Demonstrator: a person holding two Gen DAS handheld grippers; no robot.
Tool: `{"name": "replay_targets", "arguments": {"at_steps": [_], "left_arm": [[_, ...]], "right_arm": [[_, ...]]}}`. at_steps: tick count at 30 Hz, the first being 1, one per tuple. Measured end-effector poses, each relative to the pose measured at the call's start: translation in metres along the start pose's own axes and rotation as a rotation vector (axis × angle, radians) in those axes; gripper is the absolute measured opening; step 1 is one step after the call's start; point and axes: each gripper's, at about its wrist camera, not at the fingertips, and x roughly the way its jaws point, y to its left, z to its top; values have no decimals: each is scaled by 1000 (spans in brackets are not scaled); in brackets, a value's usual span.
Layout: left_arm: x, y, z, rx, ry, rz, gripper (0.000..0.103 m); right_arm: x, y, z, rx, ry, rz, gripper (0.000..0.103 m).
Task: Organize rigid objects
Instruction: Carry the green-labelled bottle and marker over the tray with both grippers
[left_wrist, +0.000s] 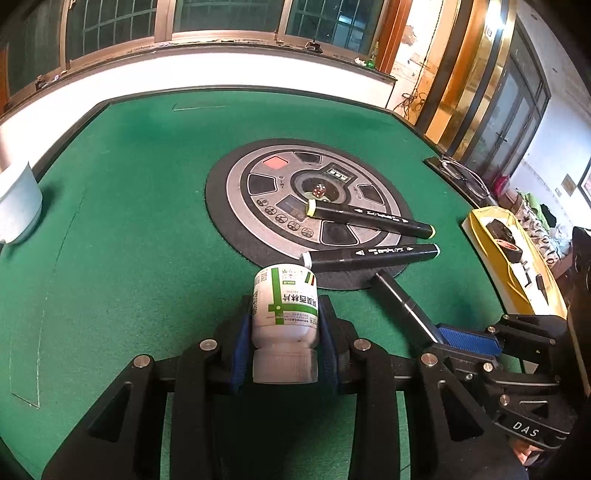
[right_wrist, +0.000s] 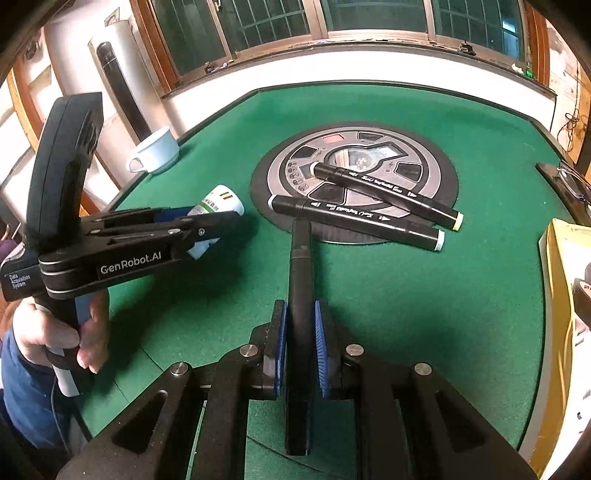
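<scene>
**Bottle and pen clamped, two markers on the table hub**

Left gripper (left_wrist: 284, 332): blue pads clamped on a white pill bottle (left_wrist: 284, 306), cap end toward the camera, base pointing out over the green felt table (left_wrist: 129, 221). Seen from the right wrist (right_wrist: 207, 225), held by a hand (right_wrist: 62, 332) low on the handle, bottle (right_wrist: 218, 206) jutting past the pads.

Right gripper (right_wrist: 300, 332): pads closed tight on a black pen (right_wrist: 300, 295), lying lengthwise between them, tip aimed at the round control panel (right_wrist: 436, 173) at the table's centre. In the left view, right gripper (left_wrist: 458, 339) low at right, pen (left_wrist: 402, 306) slanting up from it.

On the panel: two black markers (right_wrist: 388, 192) (right_wrist: 354, 221), side by side, nearly parallel, the nearer one half off the dark rim. Also in the left view (left_wrist: 369, 218) (left_wrist: 369, 256).

Farther out: white cup (right_wrist: 157, 151) at the far left edge; yellow tray (left_wrist: 513, 266) at the right edge; glasses (left_wrist: 465, 175) near the right rim.
</scene>
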Motion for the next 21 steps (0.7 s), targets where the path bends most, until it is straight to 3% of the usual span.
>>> {"name": "replay_targets", "arguments": {"at_steps": [21], "left_arm": [[-9,-12,3,2,-38,-26,30]], "right_arm": [[-20,-15,3,84,-94,44,13]]}}
